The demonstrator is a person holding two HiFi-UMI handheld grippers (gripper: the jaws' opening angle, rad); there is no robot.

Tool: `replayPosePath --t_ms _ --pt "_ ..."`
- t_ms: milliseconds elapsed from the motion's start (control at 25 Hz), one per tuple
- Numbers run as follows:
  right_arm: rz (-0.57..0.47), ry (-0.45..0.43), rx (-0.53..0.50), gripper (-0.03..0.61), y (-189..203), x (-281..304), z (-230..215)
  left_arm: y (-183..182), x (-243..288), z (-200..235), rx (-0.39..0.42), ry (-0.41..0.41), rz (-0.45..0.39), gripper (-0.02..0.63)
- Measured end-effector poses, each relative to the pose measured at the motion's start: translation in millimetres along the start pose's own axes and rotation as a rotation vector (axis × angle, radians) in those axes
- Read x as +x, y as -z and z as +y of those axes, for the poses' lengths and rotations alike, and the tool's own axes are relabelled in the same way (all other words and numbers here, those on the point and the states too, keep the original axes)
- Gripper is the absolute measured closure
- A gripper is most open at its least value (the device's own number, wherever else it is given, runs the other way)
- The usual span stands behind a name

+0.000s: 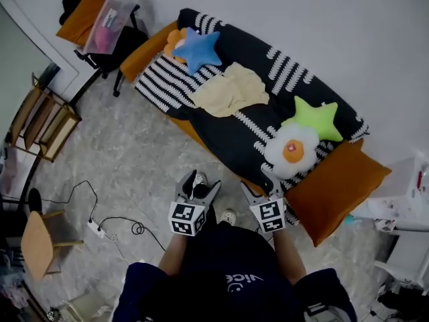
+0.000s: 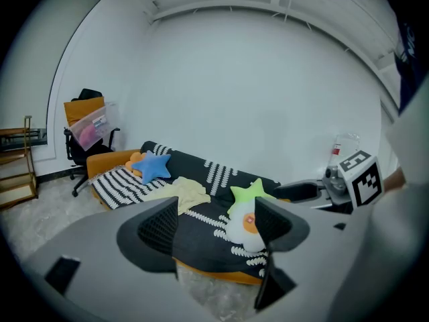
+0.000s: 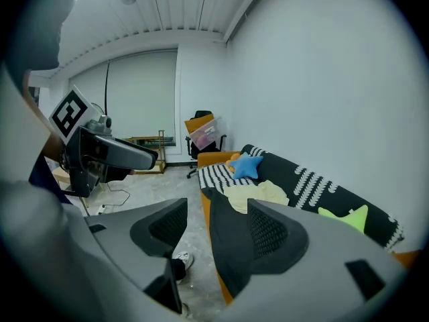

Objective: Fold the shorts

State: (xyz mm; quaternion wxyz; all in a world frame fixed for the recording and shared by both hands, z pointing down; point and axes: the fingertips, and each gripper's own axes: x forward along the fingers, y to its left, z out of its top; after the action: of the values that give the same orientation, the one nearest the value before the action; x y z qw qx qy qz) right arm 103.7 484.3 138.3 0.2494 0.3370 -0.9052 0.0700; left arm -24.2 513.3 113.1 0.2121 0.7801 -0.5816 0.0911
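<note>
Pale yellow shorts (image 1: 231,89) lie crumpled on the sofa (image 1: 234,136), well off at twelve o'clock from both claws. The left gripper (image 1: 197,184) and right gripper (image 1: 260,185) hover abreast, tilted downward, jaws apart, empty.

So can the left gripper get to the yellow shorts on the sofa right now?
Probably yes, after a step closer. The shorts lie uncovered on the sofa, with nothing between them and the open, empty left gripper, which hangs short of the sofa's front edge.
</note>
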Motion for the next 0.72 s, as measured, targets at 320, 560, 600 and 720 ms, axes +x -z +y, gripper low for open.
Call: replayPosePath --t_ms 320,560,600,720 --pt "0.024 0.050 0.037 0.305 -22.5 50.6 -29.4 -23.7 50.7 43.8 0.028 0.052 0.021 0.262" --pt "0.067 0.114 0.062 0.305 -54.2 105.5 -59.6 -62.2 103.8 91.4 0.053 0.119 0.032 0.265" --pt "0.074 0.125 0.070 0.304 -59.3 115.0 -64.1 -68.5 112.2 100.3 0.060 0.130 0.036 0.265" --pt "0.079 0.152 0.090 0.304 -76.7 142.2 -73.3 -86.7 136.2 128.7 0.077 0.159 0.050 0.268"
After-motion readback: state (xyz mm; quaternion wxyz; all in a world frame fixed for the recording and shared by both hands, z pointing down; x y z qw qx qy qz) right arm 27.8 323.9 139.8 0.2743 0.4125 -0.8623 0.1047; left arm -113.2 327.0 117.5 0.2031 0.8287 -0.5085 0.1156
